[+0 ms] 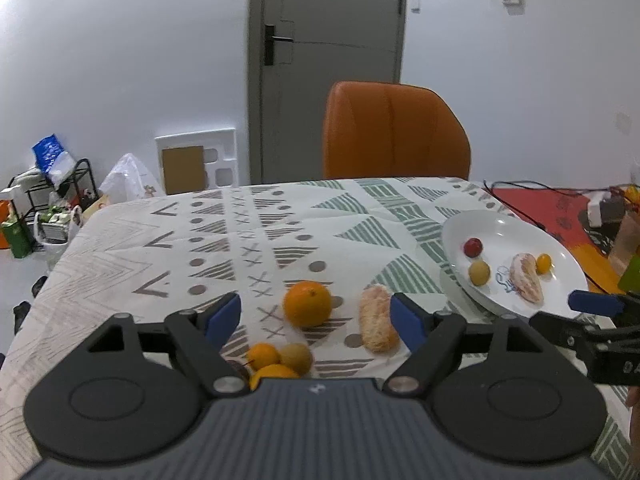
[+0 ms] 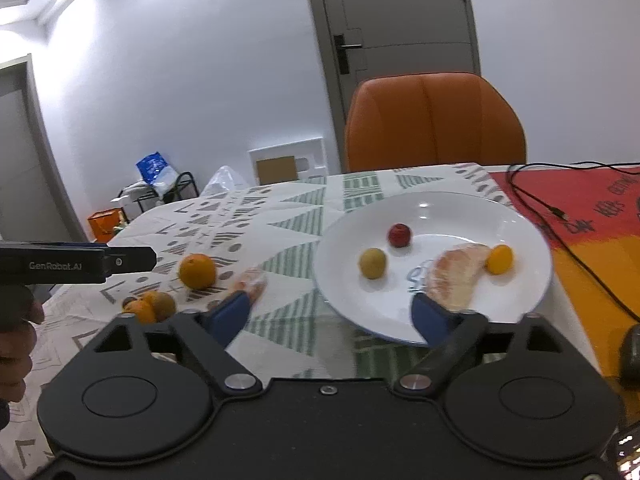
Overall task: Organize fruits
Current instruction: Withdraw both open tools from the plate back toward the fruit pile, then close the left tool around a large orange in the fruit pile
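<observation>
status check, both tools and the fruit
Left tool open, empty. Right tool open, empty. Orange and pomelo slice off the plate. Nothing blocking.

Half hidden behind the left hand-held gripper [image 1: 316, 322]: small fruits [image 1: 276, 362] bunched at its body's front edge, kinds unclear. Blurred in the right wrist view: pomelo segment [image 2: 250, 282] on the desk [image 2: 288, 216], its near end covered by a blue fingertip [image 2: 232, 314]. Cut off at the left edge there: a hand [image 2: 16, 344]. Too small to tell: clutter on the floor rack [image 1: 56, 200].
</observation>
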`<state>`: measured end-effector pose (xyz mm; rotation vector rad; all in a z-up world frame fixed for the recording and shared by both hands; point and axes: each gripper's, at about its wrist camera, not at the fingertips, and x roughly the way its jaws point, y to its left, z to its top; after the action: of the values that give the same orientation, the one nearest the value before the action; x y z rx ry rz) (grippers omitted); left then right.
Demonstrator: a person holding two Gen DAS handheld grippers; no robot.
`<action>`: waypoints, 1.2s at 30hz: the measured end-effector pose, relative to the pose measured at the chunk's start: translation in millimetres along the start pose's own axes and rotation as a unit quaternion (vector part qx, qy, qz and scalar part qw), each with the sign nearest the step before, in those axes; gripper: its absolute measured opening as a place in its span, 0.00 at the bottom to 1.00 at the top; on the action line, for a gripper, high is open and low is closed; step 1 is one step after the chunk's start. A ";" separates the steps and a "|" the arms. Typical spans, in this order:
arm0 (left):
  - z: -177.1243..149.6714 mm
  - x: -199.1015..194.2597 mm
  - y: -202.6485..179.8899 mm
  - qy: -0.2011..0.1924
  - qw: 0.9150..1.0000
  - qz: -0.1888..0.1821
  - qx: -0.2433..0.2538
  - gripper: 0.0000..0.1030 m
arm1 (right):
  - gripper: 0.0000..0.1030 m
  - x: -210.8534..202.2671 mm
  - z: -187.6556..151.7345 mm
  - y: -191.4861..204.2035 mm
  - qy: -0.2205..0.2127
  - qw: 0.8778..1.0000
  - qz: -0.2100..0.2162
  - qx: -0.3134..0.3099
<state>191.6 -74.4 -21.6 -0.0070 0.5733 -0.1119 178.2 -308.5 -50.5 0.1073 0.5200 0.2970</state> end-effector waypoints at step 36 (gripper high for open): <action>-47.3 -16.1 51.1 0.022 0.997 0.014 -0.066 0.92 | 1.00 19.0 -15.6 64.4 0.043 0.996 0.059 -0.054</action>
<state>157.9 -20.8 -54.6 -0.1253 0.6232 -0.0460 169.8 -240.9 -61.7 0.0196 0.5825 0.4465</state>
